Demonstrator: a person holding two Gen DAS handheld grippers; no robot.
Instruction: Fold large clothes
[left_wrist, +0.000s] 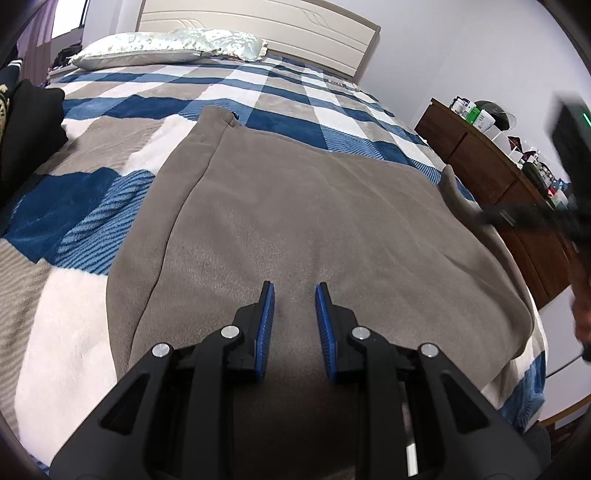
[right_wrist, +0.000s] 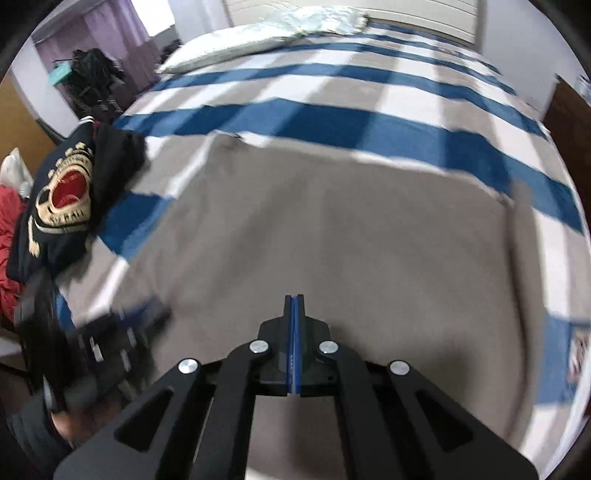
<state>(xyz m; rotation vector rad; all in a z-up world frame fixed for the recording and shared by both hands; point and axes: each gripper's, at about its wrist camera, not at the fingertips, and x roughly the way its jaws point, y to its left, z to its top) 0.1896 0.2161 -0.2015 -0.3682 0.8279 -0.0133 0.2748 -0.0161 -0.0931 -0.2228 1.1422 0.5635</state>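
A large grey garment (left_wrist: 314, 206) lies spread flat on the bed, with a folded edge running down its left side. My left gripper (left_wrist: 294, 291) hovers over the garment's near part; its blue pads stand apart with nothing between them. My right gripper (right_wrist: 294, 297) is shut, pads together, and no cloth shows between them. It sits above the grey garment (right_wrist: 351, 240) and its view is blurred. In the left wrist view the right gripper (left_wrist: 484, 218) is a dark blur at the garment's right edge, beside an upturned grey corner (left_wrist: 448, 181).
The bed carries a blue, white and grey checked blanket (left_wrist: 110, 110) with a pillow (left_wrist: 166, 44) at the headboard. A black garment with a gold and red emblem (right_wrist: 62, 199) lies at the bed's left edge. A wooden dresser (left_wrist: 498, 177) with bottles stands on the right.
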